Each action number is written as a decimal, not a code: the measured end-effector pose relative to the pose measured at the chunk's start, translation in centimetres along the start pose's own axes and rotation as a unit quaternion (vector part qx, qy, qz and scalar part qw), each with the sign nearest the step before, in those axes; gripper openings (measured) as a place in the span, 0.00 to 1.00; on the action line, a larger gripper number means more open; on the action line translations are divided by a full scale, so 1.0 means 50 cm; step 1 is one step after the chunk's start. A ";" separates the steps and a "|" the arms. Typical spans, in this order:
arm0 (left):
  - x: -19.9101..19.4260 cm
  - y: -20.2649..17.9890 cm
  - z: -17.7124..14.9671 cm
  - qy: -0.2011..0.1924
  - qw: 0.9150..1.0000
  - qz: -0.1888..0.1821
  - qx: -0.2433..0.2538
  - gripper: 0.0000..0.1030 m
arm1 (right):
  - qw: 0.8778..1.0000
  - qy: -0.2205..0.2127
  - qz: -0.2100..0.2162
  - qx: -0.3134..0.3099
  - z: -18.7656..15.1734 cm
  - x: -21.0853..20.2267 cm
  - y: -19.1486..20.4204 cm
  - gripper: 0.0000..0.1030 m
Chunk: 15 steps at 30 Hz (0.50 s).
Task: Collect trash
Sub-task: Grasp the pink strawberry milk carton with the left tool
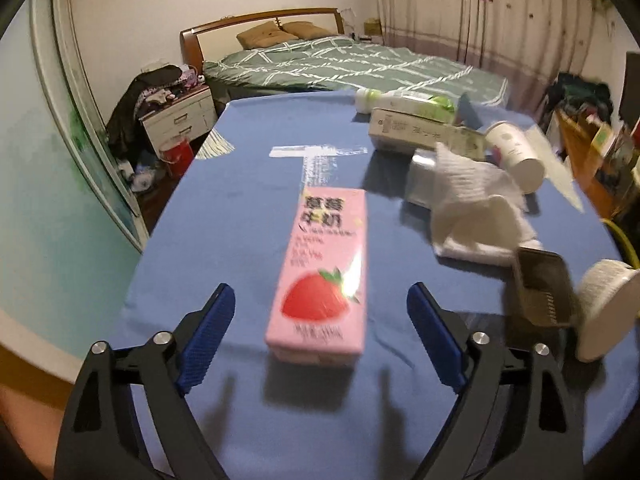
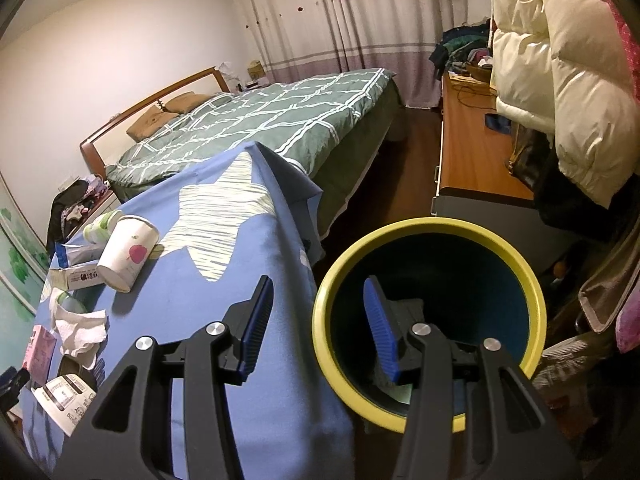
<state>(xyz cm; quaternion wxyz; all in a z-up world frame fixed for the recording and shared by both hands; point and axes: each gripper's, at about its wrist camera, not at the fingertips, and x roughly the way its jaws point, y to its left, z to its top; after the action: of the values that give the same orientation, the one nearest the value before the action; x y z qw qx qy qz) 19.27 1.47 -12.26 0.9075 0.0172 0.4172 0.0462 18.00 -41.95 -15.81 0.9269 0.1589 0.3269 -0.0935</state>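
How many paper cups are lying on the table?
2. One cup with an apple print lies on its side by the boxes; another cup with printed text lies at the near edge. More could be hidden behind clutter.

Pink carton [image 1: 320, 276] text blurred — bin [image 2: 520, 264] bottom hidden behind right claw [image 2: 320, 328].
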 end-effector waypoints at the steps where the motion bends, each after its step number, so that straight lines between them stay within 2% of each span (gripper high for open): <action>1: 0.012 0.006 0.007 0.009 1.000 -0.001 -0.005 0.74 | 1.000 0.000 -0.001 0.003 0.001 0.002 -0.002 0.44; 4: 0.044 0.023 0.019 0.035 0.999 -0.016 -0.022 0.70 | 1.000 0.003 -0.003 0.005 0.004 0.007 -0.006 0.45; 10: 0.078 0.027 0.039 0.056 0.998 -0.031 -0.017 0.67 | 1.000 0.004 -0.003 0.003 0.005 0.009 -0.004 0.45; 15: 0.102 0.027 0.050 0.074 0.996 -0.042 -0.011 0.57 | 1.000 0.006 -0.003 0.006 0.003 0.011 -0.009 0.45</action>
<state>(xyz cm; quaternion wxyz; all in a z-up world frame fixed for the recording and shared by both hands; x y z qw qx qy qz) 24.35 3.35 -14.39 0.8754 -0.0142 0.4829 0.0137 18.41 -42.49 -16.16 0.9235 0.1640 0.3329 -0.0975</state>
